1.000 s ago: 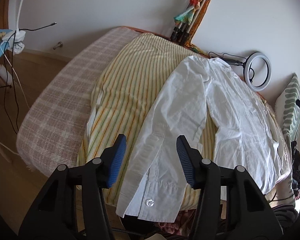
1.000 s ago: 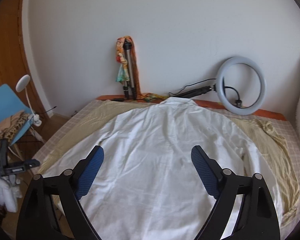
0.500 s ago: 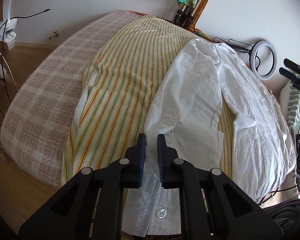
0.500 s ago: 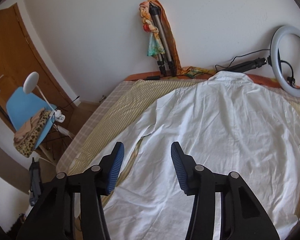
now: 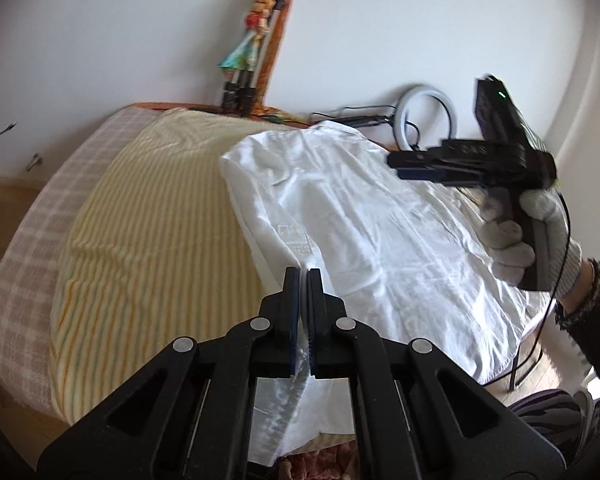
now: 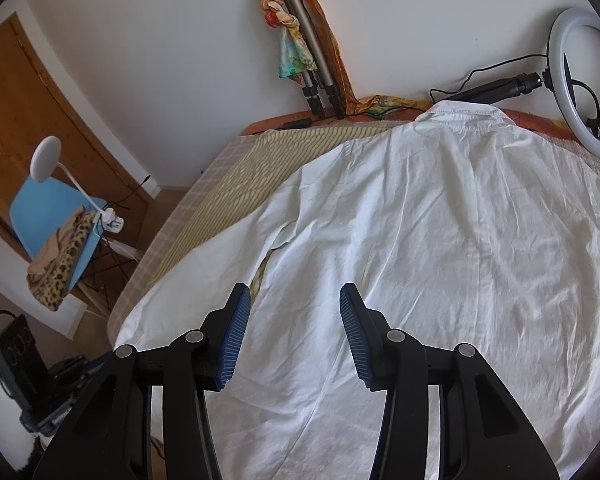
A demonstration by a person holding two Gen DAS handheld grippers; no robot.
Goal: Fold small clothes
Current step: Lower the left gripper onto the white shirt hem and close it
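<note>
The sleeve (image 5: 288,248) is clamped in the left gripper (image 5: 304,280), its length running away toward the collar, while the right gripper (image 6: 294,320), unclenched, is held above the white shirt (image 6: 440,240).

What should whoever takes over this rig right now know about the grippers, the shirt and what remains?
Left gripper: shut on the white shirt's sleeve, cuff end pinched.
Right gripper: open, holding nothing, over the shirt's back panel.
White shirt: back up on the striped sheet, collar toward the wall by the ring light.
Done: sleeve gripped and lifted off the sheet.
Left: likely lay that sleeve across the back, fold the other side, then fold the body.
</note>
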